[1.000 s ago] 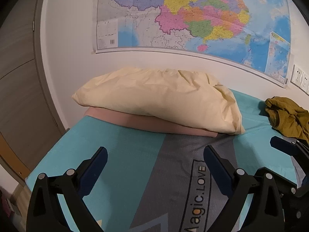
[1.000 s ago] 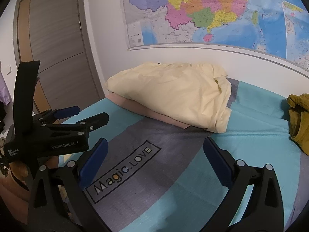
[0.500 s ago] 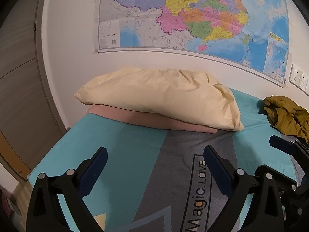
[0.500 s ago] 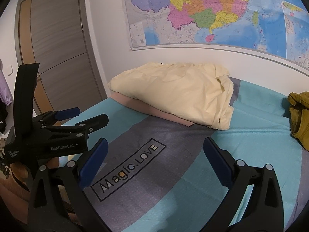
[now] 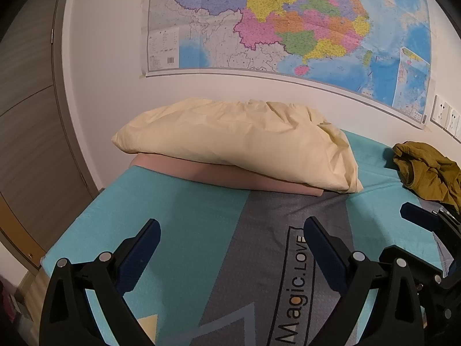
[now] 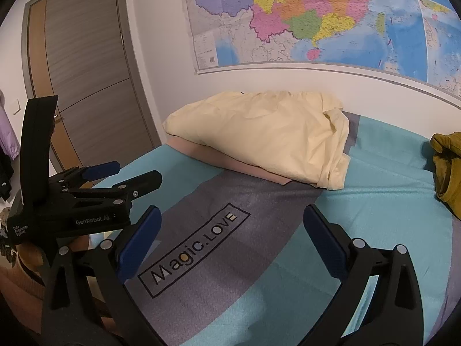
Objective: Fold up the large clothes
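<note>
A crumpled olive-green garment lies on the bed at the far right, near the wall; it also shows at the right edge of the right wrist view. My left gripper is open and empty above the bed's near part, well left of the garment. My right gripper is open and empty above the printed "Magic.LOVE" patch. The left gripper shows in the right wrist view, open, at the bed's left edge. The right gripper's blue fingertips show at the right of the left wrist view.
The bed has a teal and grey sheet. A cream pillow on a pink pad lies against the wall under a large map. A wooden door stands left of the bed. Wall sockets are at right.
Both grippers have drifted slightly; the view has shifted a little so the pillow and garment sit lower and closer. Both stay open and empty.
</note>
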